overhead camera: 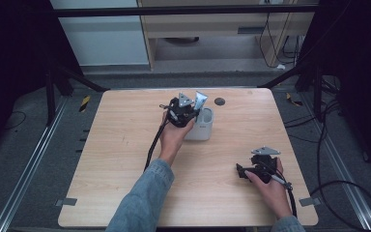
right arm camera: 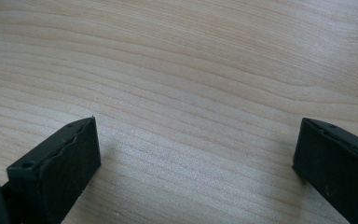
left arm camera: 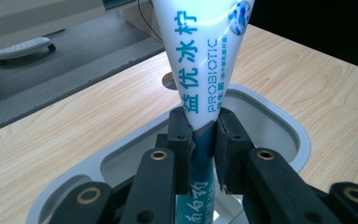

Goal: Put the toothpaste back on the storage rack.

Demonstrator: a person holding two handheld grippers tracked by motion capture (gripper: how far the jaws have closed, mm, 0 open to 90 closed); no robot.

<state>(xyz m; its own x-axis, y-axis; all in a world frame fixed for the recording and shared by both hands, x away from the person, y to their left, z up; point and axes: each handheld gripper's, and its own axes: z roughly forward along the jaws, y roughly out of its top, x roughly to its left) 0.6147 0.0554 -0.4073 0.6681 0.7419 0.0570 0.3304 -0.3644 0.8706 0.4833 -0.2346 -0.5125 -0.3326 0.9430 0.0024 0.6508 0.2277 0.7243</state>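
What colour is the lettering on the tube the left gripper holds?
Teal on a white tube, with a darker teal lower end; clearest in the left gripper view.

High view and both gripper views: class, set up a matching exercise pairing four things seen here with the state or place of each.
Things
1. toothpaste tube
2. white cup
3. left gripper
4. right gripper

States
A. jaws wide apart over bare wood
B. stands on the table, open top
C. clamped between two jaws, over the cup
D. jaws closed on something

Pairs: 1-C, 2-B, 3-D, 4-A
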